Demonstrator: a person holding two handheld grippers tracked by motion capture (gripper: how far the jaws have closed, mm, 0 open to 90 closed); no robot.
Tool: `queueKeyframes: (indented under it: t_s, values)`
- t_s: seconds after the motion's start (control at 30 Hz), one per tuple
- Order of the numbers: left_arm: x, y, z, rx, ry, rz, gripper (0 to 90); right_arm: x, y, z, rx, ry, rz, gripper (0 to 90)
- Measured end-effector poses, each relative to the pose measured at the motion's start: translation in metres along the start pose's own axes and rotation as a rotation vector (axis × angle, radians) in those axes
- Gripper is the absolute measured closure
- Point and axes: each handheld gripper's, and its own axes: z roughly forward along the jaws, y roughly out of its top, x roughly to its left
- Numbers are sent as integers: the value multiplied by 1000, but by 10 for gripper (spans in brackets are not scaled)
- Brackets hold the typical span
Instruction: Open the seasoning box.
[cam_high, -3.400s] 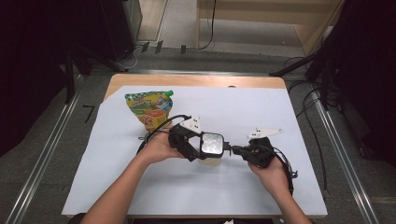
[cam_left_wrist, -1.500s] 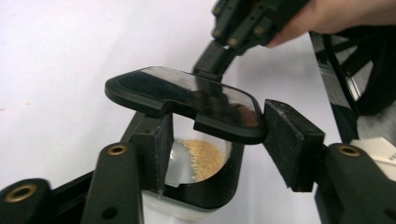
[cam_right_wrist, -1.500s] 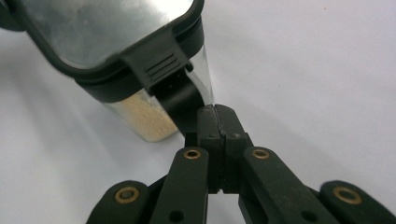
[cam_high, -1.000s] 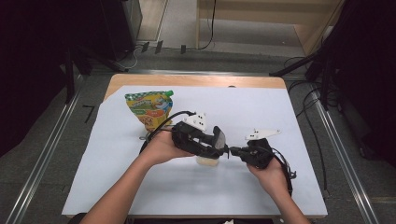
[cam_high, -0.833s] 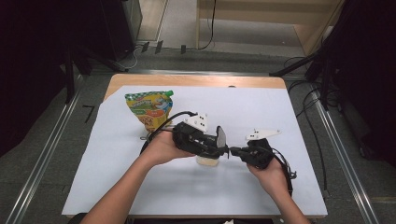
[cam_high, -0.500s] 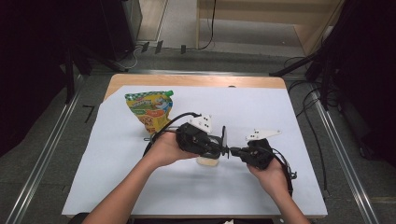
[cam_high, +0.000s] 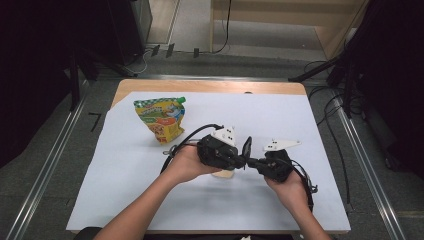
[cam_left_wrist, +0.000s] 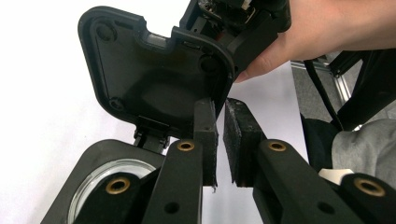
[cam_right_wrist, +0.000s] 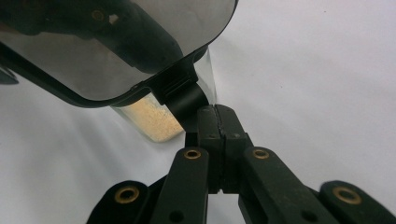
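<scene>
A small glass jar of beige powder stands on the white sheet, and its black flip lid is swung up on its hinge. My left gripper comes in from the left. Its jaws have just been closing, and they now pinch the raised lid's edge between the pads. My right gripper meets it from the right. It is shut on the black hinge tab at the jar's rim, under the lid's mirror-like outer face.
A colourful stand-up pouch with a green cap stands at the back left of the white sheet. Metal rails run along both sides of the table, and cables lie on the floor to the right.
My left hand has shifted slightly right toward the lid and its jaws have closed on the lid's edge. The right hand and the jar have stayed put.
</scene>
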Motion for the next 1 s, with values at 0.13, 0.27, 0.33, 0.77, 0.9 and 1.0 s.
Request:
queueKeyframes:
  t_s: [0.13, 0.27, 0.33, 0.77, 0.9, 1.0]
  values:
    - [1, -1, 0, 5, -4, -5, 837, 0, -1, -1, 0, 6, -4, 900]
    - [0, 0, 2, 3, 1, -8, 836, 1, -2, -1, 4, 7, -11, 900]
    - [1, 0, 1, 1, -4, -14, 833, 1, -2, -1, 4, 8, -7, 900]
    - [17, -20, -36, -43, 73, -151, 612, 8, -12, -2, 28, 71, -23, 900]
    - [26, -32, -50, -79, 119, -243, 442, 9, -13, 1, 35, 99, -22, 900]
    - [33, -43, -58, -97, 140, -285, 442, 7, -12, 6, 24, 109, -14, 900]
